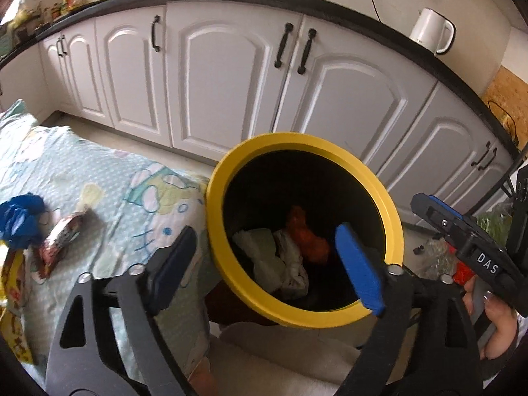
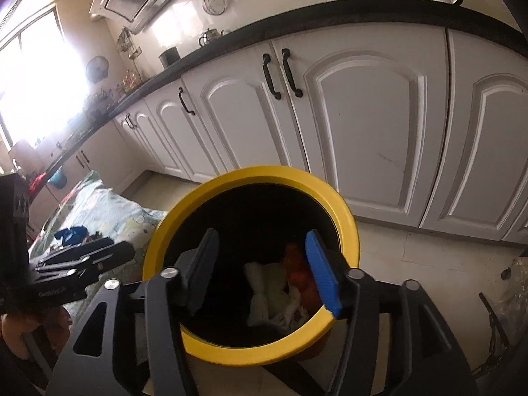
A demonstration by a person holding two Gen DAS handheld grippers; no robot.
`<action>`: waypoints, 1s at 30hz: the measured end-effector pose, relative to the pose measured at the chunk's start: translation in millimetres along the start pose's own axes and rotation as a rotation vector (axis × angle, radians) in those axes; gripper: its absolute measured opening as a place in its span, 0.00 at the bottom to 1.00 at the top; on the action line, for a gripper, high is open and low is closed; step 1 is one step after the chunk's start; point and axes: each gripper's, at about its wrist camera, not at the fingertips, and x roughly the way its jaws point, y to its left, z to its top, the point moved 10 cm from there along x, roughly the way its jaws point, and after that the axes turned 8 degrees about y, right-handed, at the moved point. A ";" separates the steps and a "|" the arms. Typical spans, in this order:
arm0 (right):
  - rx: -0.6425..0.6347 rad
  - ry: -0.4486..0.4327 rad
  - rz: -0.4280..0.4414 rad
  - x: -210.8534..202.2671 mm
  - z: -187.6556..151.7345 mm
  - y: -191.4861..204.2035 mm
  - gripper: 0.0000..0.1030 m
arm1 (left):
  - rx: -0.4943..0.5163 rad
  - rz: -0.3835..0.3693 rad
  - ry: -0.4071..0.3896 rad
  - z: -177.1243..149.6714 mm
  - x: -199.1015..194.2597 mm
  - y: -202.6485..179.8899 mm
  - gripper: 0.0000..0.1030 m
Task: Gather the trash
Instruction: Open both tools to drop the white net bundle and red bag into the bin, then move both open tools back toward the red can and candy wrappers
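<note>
A bin with a yellow rim [image 1: 217,178] and a dark inside stands by the table. In it lie crumpled white paper [image 1: 260,247] and an orange scrap [image 1: 307,234]. My left gripper [image 1: 265,231] hangs open over the bin's mouth with nothing between its fingers. My right gripper [image 2: 260,232] is also open and empty above the same bin rim [image 2: 349,231], with the white paper [image 2: 264,283] below it. On the patterned tablecloth [image 1: 99,178] lie a blue crumpled piece [image 1: 19,217], a red-and-white wrapper [image 1: 61,237] and a yellow packet [image 1: 13,283].
White cabinet doors [image 1: 224,76] with black handles run behind the bin under a dark counter that carries a white kettle [image 1: 432,29]. Clear plastic bags and greens [image 1: 439,254] lie on the floor to the right. A hand [image 1: 495,316] holds the right gripper's grip.
</note>
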 end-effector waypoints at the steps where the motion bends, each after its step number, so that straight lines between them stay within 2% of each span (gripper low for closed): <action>1: -0.005 -0.007 0.000 -2.5 1.4 2.2 0.57 | -0.006 0.006 -0.010 0.2 -3.4 2.0 0.89; 3: -0.008 -0.029 0.001 -8.7 5.2 6.2 0.66 | -0.021 0.011 -0.038 2.8 -13.3 6.2 0.89; 9: -0.019 -0.080 0.013 -25.9 14.3 22.0 0.74 | -0.040 0.053 -0.110 7.1 -44.3 19.7 0.89; 21: -0.058 -0.125 0.046 -44.4 24.1 51.8 0.77 | -0.078 0.095 -0.204 6.9 -90.6 42.2 0.89; 30: -0.121 -0.146 0.082 -53.8 24.4 89.3 0.81 | -0.116 0.140 -0.270 4.3 -122.9 67.9 0.89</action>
